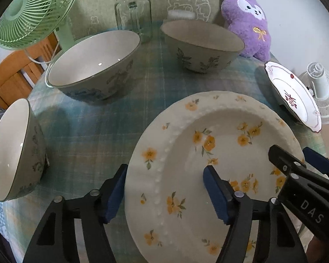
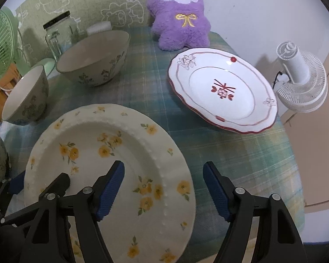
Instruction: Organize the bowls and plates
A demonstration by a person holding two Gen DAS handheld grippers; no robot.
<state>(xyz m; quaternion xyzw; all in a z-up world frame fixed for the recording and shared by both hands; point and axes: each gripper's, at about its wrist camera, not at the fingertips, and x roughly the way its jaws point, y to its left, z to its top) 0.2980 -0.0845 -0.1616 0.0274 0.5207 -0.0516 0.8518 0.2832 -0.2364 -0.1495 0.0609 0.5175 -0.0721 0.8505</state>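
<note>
A cream plate with yellow flowers (image 1: 186,153) (image 2: 120,142) lies on the plaid tablecloth (image 1: 98,131). My left gripper (image 1: 164,192) straddles its left rim, one blue pad outside the edge and one over the plate's well, not pressing. My right gripper (image 2: 164,188) straddles the right rim the same way, open. Each gripper shows in the other's view: the right gripper (image 1: 296,156), the left gripper (image 2: 39,180). A white plate with red trim (image 2: 221,87) (image 1: 294,96) sits at the far right. Three grey-green leaf-patterned bowls (image 1: 92,65) (image 1: 199,43) (image 1: 13,149) stand to the left and behind.
At the back stand a glass jar (image 1: 132,13), a green fan (image 1: 30,11) and a purple plush toy (image 2: 179,15). A white fan (image 2: 300,81) sits beyond the table's right edge. A wooden chair (image 1: 13,79) is at the left.
</note>
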